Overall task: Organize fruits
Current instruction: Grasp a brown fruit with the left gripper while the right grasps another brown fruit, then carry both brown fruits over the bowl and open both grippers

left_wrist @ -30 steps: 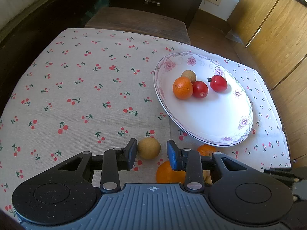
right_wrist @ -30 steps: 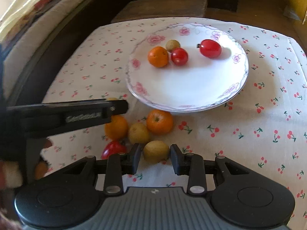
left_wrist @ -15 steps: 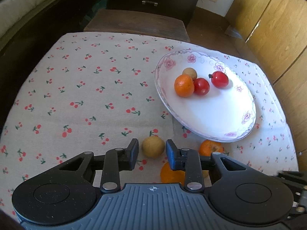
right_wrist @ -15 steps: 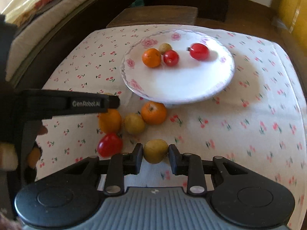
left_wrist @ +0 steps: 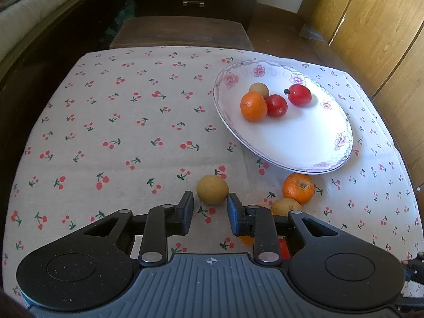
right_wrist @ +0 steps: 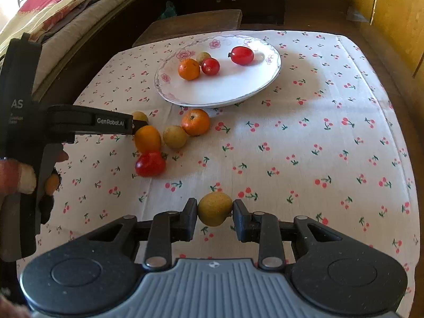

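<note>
The surface (right_wrist: 331, 159) is covered to its edges by a pale cloth (left_wrist: 119, 137) printed with red cherries. A white flowered plate (right_wrist: 238, 90) lies toward the far edge. Nearer the left edge lie loose fruit: two oranges (right_wrist: 195, 122), two tan round fruits (right_wrist: 175, 136) and a red tomato (right_wrist: 150, 163).

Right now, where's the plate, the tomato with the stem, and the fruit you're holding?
plate (right_wrist: 238, 90), right wrist view, bare white middle.
stemmed tomato (right_wrist: 241, 55), right wrist view, its red side.
held tan fruit (right_wrist: 215, 208), right wrist view, its front.
</note>
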`<state>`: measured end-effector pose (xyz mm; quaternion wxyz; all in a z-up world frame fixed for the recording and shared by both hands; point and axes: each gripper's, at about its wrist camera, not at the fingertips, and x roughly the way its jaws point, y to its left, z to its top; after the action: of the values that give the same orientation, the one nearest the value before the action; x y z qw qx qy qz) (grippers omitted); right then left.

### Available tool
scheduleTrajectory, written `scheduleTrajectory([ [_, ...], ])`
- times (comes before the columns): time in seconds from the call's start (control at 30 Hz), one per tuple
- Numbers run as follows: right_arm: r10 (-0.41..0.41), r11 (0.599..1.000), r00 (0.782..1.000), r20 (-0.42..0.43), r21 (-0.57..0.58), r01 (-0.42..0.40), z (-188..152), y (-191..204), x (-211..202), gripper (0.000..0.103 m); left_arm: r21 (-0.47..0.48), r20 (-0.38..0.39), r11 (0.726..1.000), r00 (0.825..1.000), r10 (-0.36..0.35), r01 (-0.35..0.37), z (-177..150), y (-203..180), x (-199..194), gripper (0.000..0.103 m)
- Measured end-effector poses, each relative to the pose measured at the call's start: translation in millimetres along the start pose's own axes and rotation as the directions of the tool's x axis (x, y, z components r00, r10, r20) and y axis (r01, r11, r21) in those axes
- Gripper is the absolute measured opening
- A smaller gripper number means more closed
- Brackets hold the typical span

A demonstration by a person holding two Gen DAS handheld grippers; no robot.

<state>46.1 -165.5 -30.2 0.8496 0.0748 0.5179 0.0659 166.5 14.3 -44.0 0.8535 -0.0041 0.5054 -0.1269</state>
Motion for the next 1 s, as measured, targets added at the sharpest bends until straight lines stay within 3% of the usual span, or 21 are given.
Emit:
scheduleTrajectory([
  [0.53, 0.044, 0.999, 0.999, 0.016, -0.015, -0.043, 12.9, 21.6, 12.5, 0.031, -0.084, 0.018, 0.996, 1.0, -0.004, 0.005, -4.0, 25.1, -13.7, 0.031],
  [1.0, 0.059, 0.998, 0.995, 0.076, 0.022, -0.061, 26.3, 6.2, -3.4, 0.031, -0.105, 0.061, 0.993, 0.997, -0.046, 0.052, -9.2, 23.5, -40.5, 0.032],
])
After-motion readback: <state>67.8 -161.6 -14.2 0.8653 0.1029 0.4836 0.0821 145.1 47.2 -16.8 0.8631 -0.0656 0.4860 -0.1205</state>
